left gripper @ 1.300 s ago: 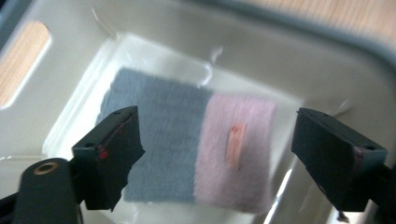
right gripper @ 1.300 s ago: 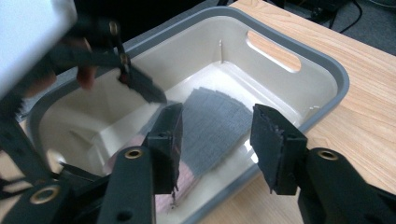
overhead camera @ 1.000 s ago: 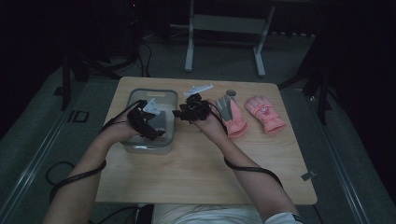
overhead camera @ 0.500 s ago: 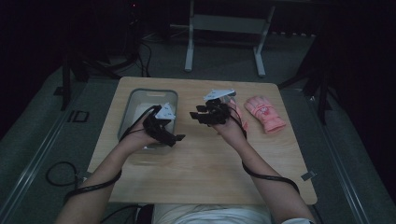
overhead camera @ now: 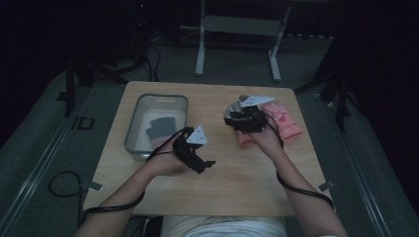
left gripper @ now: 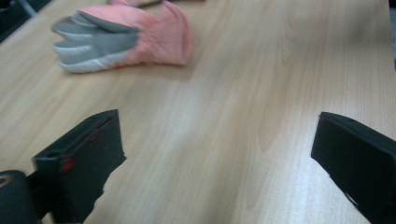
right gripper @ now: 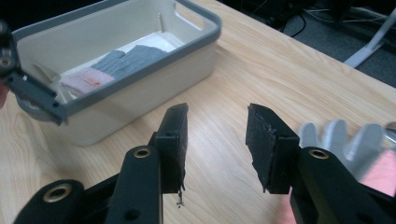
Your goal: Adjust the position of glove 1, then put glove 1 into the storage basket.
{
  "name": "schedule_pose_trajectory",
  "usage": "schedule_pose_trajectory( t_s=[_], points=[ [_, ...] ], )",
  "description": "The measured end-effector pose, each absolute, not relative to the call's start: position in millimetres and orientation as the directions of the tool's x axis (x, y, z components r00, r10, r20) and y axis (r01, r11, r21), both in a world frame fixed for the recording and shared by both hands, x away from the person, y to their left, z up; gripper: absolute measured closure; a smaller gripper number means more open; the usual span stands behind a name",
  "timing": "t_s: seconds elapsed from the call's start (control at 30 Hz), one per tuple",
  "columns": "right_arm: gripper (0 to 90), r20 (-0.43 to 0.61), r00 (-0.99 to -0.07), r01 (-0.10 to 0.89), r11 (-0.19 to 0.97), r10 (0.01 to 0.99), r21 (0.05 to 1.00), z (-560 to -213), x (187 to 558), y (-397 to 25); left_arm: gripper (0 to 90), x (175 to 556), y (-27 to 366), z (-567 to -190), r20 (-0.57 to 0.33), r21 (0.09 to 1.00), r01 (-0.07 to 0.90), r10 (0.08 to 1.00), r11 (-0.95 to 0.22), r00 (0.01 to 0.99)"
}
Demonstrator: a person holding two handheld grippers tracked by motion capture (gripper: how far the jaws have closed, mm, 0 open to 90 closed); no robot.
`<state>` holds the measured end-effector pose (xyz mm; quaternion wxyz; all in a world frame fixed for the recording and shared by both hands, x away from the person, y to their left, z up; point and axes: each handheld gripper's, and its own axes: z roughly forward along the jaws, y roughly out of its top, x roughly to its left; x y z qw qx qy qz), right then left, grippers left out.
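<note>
We see the left claw (overhead camera: 200, 160) has left the bin (overhead camera: 138, 129), jaws apart and empty. Right claw (overhead camera: 236, 117), also apart, has drifted over the pink gloves (overhead camera: 281, 123) – next pick likely there

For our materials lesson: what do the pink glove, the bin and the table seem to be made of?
Pink glove: likely padded fabric with a grey, smoother-looking palm and fingers. Bin: probably matte plastic, with a smooth moulded wall, grey rim and handle cut-out. Table: light wood or wood-look laminate, going by its grain lines.
</note>
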<state>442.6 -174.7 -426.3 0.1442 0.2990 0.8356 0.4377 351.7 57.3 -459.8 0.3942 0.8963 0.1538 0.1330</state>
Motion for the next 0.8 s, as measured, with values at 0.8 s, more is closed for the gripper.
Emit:
schedule_pose_trajectory(
  t_s=[0.8],
  points=[
    [55.2, -0.018, -0.619, 0.466, 0.386, 0.785, 0.796, -459, 488, -254, 1.7, 310, 24, -530, 0.124, 0.807, 0.186, 0.469, -0.561, 0.875]
  ],
)
